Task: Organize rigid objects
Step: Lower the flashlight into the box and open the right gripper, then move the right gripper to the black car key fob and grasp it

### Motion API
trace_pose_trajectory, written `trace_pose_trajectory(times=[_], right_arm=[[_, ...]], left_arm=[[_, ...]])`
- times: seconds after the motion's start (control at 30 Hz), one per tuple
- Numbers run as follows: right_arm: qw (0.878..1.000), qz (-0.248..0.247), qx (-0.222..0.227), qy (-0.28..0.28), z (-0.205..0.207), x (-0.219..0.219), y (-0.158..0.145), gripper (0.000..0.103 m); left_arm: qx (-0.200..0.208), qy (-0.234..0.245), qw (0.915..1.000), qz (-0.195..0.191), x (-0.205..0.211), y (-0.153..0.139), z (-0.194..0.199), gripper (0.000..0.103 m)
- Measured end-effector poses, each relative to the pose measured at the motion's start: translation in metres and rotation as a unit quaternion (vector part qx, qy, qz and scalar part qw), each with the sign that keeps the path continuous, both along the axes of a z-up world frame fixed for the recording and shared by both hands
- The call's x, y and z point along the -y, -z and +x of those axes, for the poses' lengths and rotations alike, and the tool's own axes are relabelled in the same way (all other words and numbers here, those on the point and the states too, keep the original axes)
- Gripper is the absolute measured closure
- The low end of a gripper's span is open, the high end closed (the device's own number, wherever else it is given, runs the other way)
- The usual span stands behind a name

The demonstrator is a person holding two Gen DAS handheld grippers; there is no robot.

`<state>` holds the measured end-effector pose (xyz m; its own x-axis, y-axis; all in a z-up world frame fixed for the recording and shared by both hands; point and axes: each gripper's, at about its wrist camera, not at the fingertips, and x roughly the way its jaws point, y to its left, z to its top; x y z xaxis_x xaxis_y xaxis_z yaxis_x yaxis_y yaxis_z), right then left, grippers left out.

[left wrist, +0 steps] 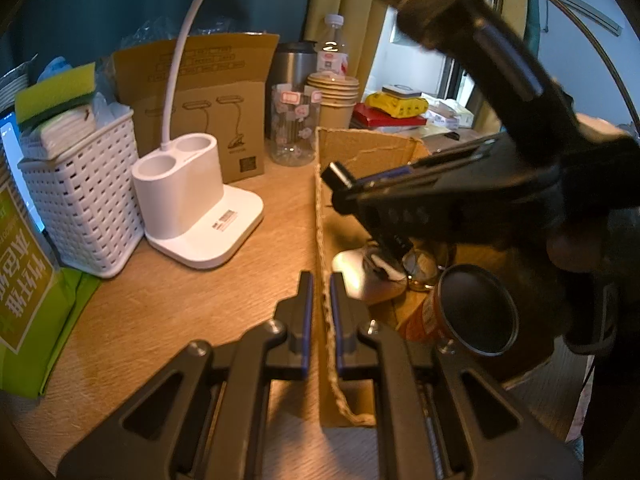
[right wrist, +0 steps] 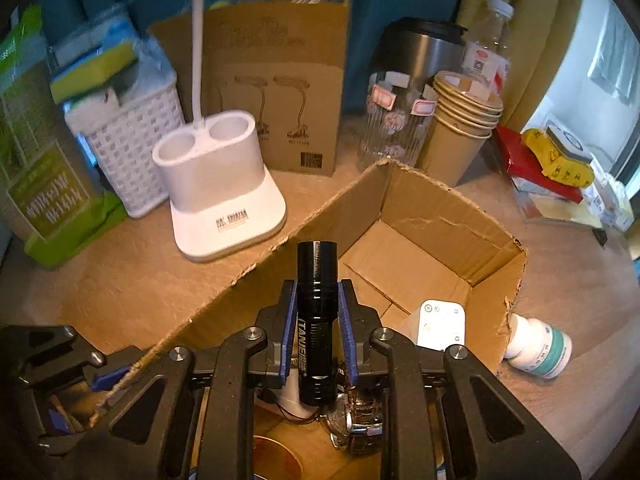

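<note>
Left wrist view: the left gripper has its jaws pinched on the cardboard box wall, apparently steadying it. Right wrist view: the right gripper clamps a black flashlight pointing toward 12 o'clock over the box, likely for dropping in; a pill bottle lies outside on the surface at 4 o'clock.

One cardboard box, one flashlight, one pill bottle, one basket
</note>
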<state>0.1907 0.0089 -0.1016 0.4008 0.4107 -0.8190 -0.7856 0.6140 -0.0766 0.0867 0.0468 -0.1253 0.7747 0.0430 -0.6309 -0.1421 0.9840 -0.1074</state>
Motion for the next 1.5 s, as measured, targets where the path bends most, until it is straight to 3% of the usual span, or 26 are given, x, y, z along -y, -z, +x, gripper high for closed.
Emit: trace_pose_trajectory(times=[0.2,0.3,0.57,1.5], right_arm=[[1.000,0.005,-0.001,0.007,0.001,0.000,-0.002,0.081],[1.000,0.015,-0.003,0.010,0.002,0.002,-0.004,0.072],[0.997,0.070,0.017,0.033,0.000,0.023,-0.020,0.065],[0.980,0.145,0.074,0.115,-0.022,0.110,-0.062,0.060]], left_arm=[[0.000,0.000,1.0000,0.000,0.001,-0.001,-0.001,0.094],[-0.001,0.000,1.0000,-0.001,0.001,0.000,-0.001,0.094],[-0.002,-0.002,1.0000,-0.001,0.000,0.000,0.000,0.094],[-0.002,-0.001,1.0000,0.000,-0.001,0.003,0.000,0.094]])
